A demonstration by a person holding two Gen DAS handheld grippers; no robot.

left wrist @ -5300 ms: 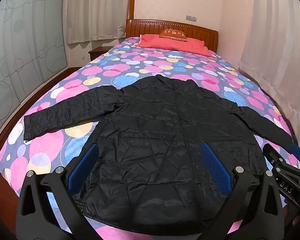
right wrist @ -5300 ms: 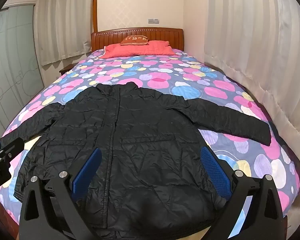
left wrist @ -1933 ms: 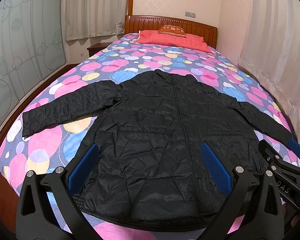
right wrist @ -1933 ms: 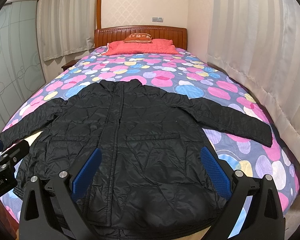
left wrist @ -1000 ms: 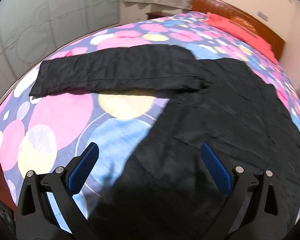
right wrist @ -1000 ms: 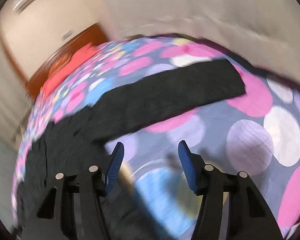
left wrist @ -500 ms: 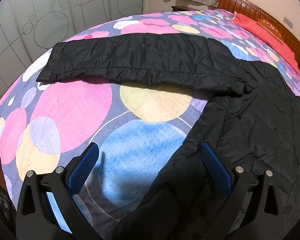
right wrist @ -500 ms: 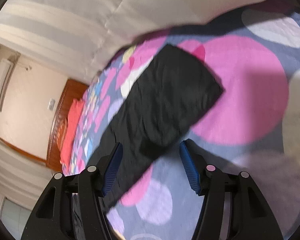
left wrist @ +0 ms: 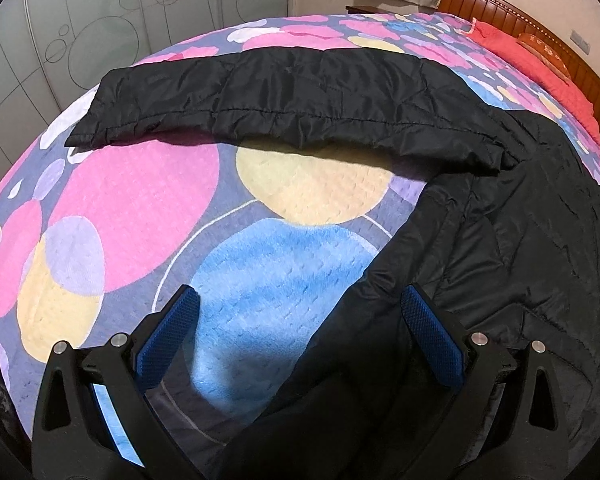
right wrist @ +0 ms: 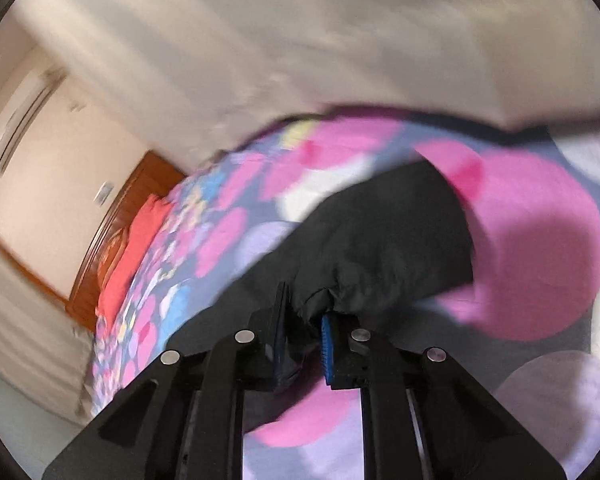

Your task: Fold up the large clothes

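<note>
A black quilted jacket (left wrist: 520, 240) lies flat on the bed. Its left sleeve (left wrist: 284, 96) stretches out to the left across the bedspread. My left gripper (left wrist: 298, 316) is open and hovers low over the jacket's lower left edge, one finger over the blue circle, the other over the black fabric. In the blurred right wrist view my right gripper (right wrist: 304, 320) is shut on the jacket's right sleeve (right wrist: 388, 240) near its cuff, with fabric bunched between the jaws.
The bedspread (left wrist: 140, 208) has pink, blue and yellow circles. A red pillow (left wrist: 540, 60) and a wooden headboard (left wrist: 588, 76) are at the far end. A frosted glass partition (left wrist: 80, 40) stands on the left. A pale curtain (right wrist: 340, 40) hangs along the bed's right side.
My right gripper has moved onto the right sleeve's cuff end and closed on it. My left gripper has come slightly closer to the jacket's left side edge and stays open.
</note>
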